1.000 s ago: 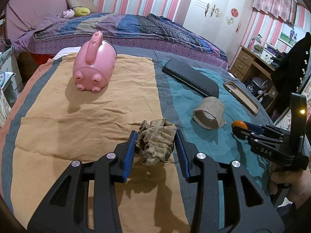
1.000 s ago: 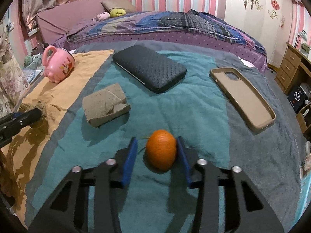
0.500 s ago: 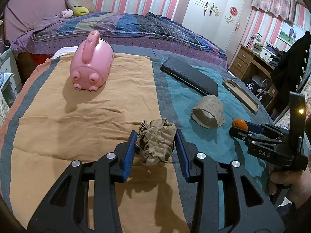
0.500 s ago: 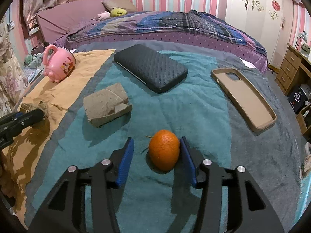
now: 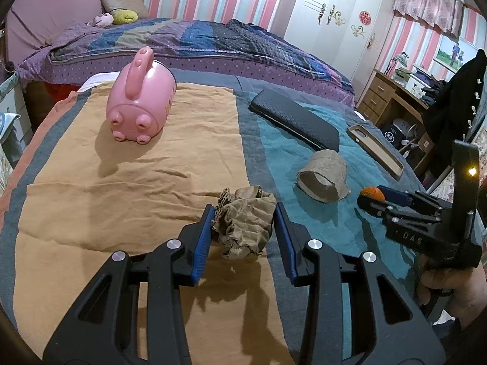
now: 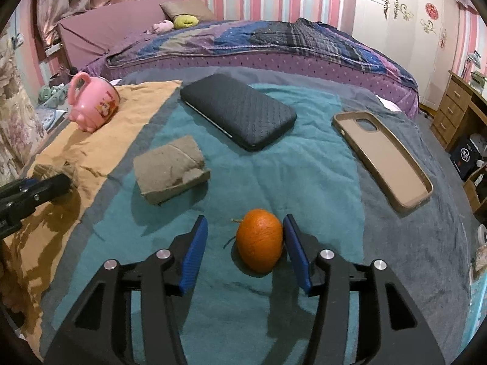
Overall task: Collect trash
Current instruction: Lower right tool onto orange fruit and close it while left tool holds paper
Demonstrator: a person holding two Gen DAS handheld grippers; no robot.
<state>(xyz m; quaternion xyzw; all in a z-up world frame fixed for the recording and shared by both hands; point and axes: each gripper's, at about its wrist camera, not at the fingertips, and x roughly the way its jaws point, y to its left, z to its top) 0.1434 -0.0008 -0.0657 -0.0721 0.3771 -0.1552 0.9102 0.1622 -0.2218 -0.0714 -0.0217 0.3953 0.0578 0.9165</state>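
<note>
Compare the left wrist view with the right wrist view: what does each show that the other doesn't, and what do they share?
Only the left wrist view shows the left tool with its jaws around the crumpled brown paper, and the cardboard tube's open end. Only the right wrist view shows the right tool open, with the orange against its right pad and a gap on the left. Both show the pink pig mug, black case and tan phone case.
</note>
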